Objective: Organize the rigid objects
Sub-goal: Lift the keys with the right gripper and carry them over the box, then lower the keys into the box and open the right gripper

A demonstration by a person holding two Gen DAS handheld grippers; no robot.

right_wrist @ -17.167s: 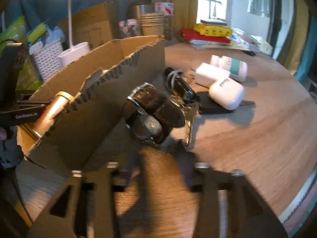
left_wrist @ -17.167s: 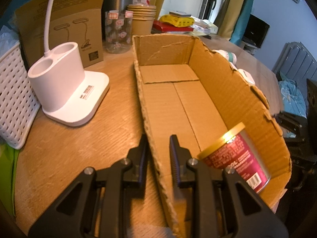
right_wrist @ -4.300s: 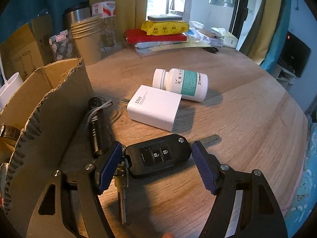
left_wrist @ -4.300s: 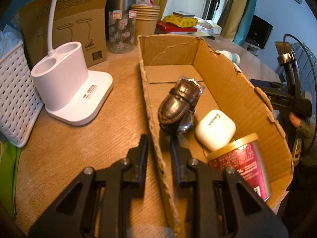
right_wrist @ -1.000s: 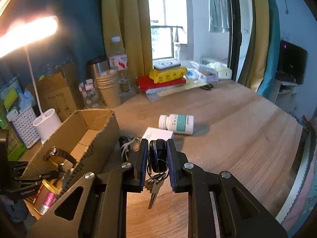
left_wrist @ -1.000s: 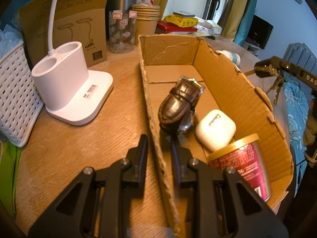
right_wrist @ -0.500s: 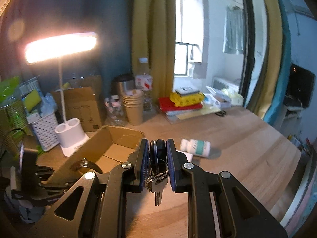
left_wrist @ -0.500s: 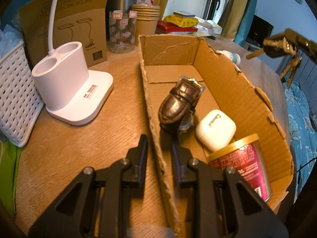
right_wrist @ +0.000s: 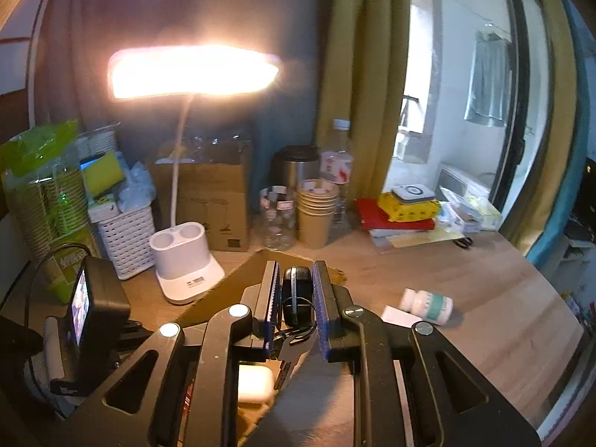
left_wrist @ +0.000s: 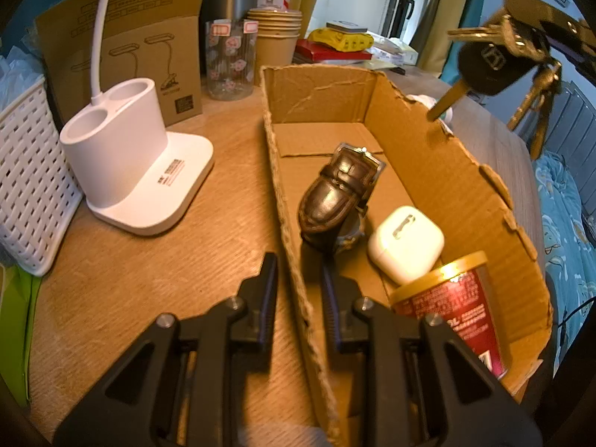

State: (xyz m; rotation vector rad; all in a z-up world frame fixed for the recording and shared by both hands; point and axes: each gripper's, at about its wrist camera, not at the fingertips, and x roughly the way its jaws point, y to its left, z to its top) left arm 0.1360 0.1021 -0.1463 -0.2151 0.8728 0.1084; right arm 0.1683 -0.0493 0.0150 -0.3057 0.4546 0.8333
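Midway: right gripper (right_wrist: 295, 307) clamped on car key (left_wrist: 488, 65), above cardboard box (left_wrist: 465, 171); left gripper (left_wrist: 298, 283) pinched near box wall. Next, likely lower, release beside watch (left_wrist: 335, 190).

Home room: wooden table (right_wrist: 503, 320), desk lamp (right_wrist: 186, 268), curtains (right_wrist: 357, 85), paper cups (right_wrist: 316, 212), bedding (left_wrist: 566, 208).

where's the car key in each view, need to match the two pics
Left wrist view: the car key hangs at upper right, above the cardboard box's right wall.
Right wrist view: the car key sits centre, clamped in the right gripper.
Shared landmark: the white earbud case in the box.
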